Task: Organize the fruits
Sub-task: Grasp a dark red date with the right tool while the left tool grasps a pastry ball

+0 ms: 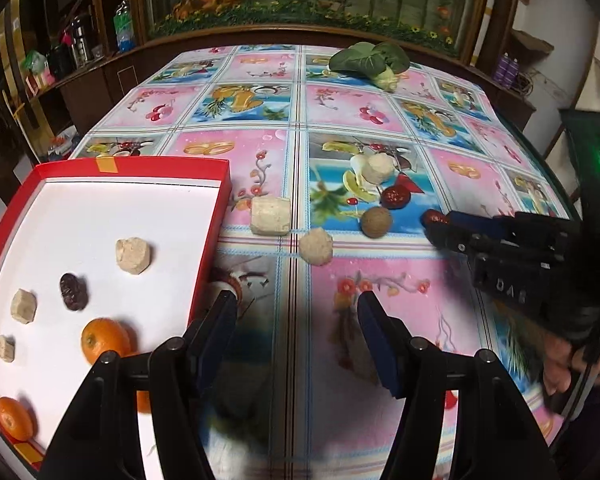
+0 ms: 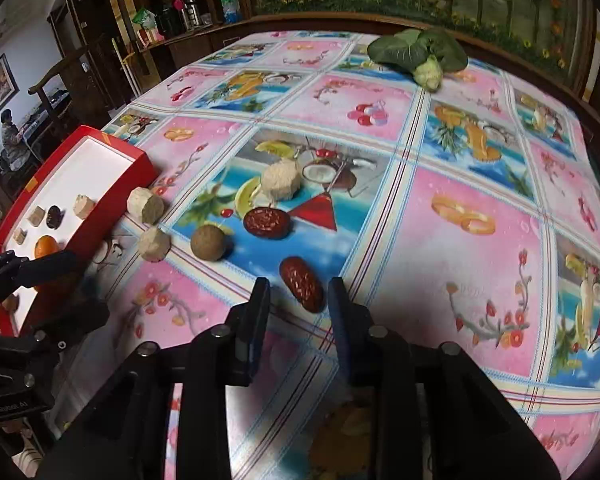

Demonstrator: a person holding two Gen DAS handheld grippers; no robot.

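A red box (image 1: 216, 216) with a white inside sits at the table's left; it holds two oranges (image 1: 105, 339), a dark date (image 1: 73, 291) and several pale chunks. It also shows in the right wrist view (image 2: 112, 196). On the cloth lie pale chunks (image 1: 270, 216), a brown round fruit (image 2: 207, 242) and two red dates (image 2: 266, 222). My right gripper (image 2: 300, 294) is open, its fingers either side of the nearer red date (image 2: 302, 284). My left gripper (image 1: 296, 308) is open and empty beside the box's right wall.
A green leafy vegetable (image 1: 370, 62) lies at the table's far side. The table carries a pink and blue fruit-print cloth (image 2: 440, 240). Shelves with bottles (image 1: 123, 26) stand behind at the left. A person sits far left in the right wrist view (image 2: 14, 136).
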